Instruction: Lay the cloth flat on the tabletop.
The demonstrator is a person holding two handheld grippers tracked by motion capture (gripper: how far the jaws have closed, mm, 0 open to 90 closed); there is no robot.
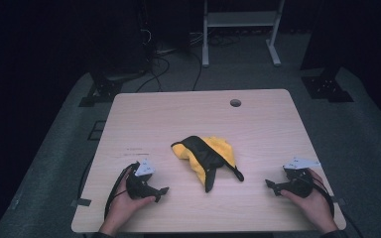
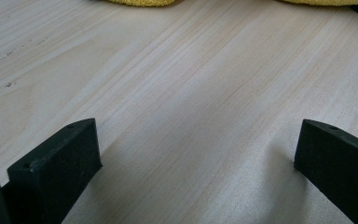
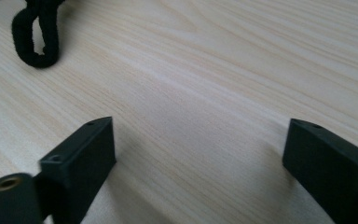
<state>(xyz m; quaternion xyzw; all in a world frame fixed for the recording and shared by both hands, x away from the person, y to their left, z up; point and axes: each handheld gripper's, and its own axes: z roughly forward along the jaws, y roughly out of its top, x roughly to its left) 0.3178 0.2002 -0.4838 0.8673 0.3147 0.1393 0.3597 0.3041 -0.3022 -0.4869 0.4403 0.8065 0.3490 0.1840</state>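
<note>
Resting on the wooden table [image 1: 144, 119], both tools flank a crumpled yellow-and-black garment [image 1: 206, 153] lying near centre; its long axis runs roughly from 11 to 5 o'clock, black strap [image 1: 233, 171] trailing toward 4. Left gripper [image 1: 162, 191] sits at the garment's 8 o'clock, jaws spread wide, holding nothing, aimed toward 3; right gripper [image 1: 269, 184] sits at 4 o'clock, jaws equally wide, empty, aimed toward 9, strap loop [image 3: 35, 35] ahead of it. Neither touches cloth; right looks slightly nearer the strap end, left nearer the yellow body; both hands lie low, wrists on the table edge.
</note>
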